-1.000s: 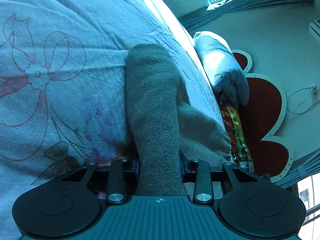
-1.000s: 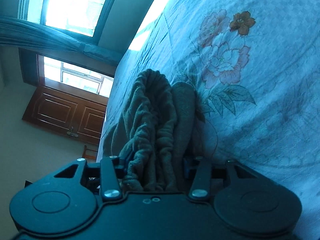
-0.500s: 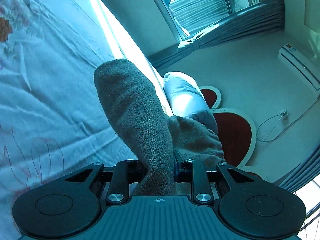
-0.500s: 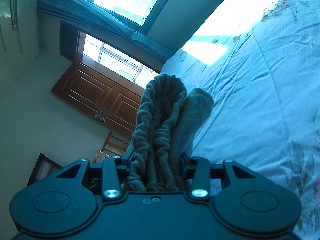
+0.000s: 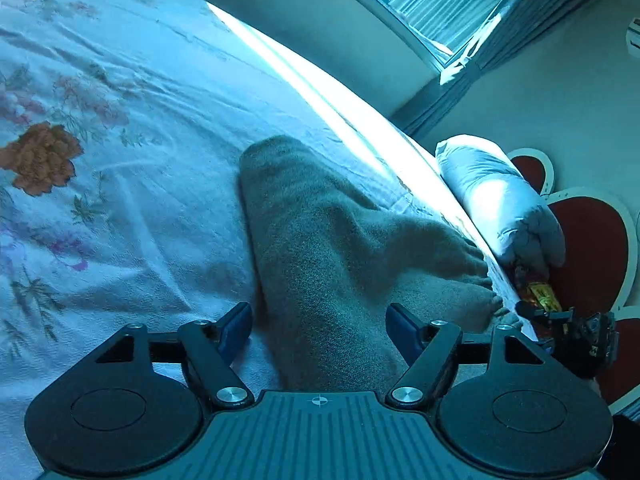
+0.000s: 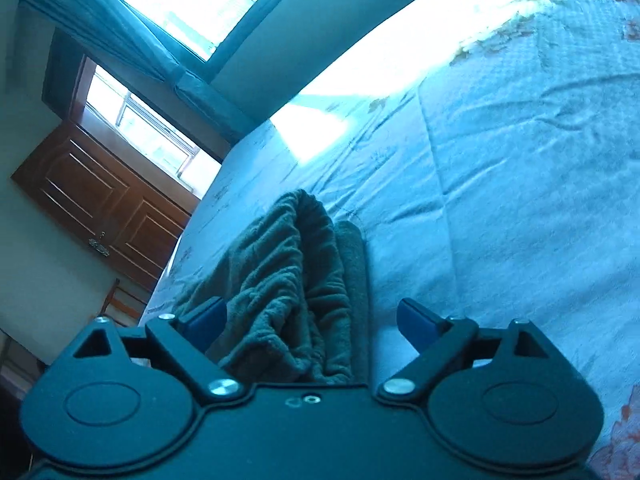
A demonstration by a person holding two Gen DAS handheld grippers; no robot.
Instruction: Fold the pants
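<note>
Grey-green fleece pants (image 5: 320,248) lie on a floral bedspread (image 5: 120,160). In the left wrist view a folded leg end runs forward between the blue pads of my left gripper (image 5: 318,324); its jaws are opening and stand apart from the cloth. In the right wrist view the gathered waistband end of the pants (image 6: 296,280) lies between the pads of my right gripper (image 6: 312,318). Its jaws are opening too, with gaps on both sides of the cloth. The other gripper (image 5: 568,332) shows at the right edge of the left wrist view.
A pale pillow (image 5: 496,200) rests against a red and white headboard (image 5: 592,248) past the bed's edge. A wooden door (image 6: 100,204) and curtained windows (image 6: 172,8) stand beyond the bed. The bedspread (image 6: 500,200) stretches wide ahead of both grippers.
Both grippers were shut on the pants and have let go, jaws spread wide. The cloth ends, held up in the air half a second ago, now lie on the bedspread.
</note>
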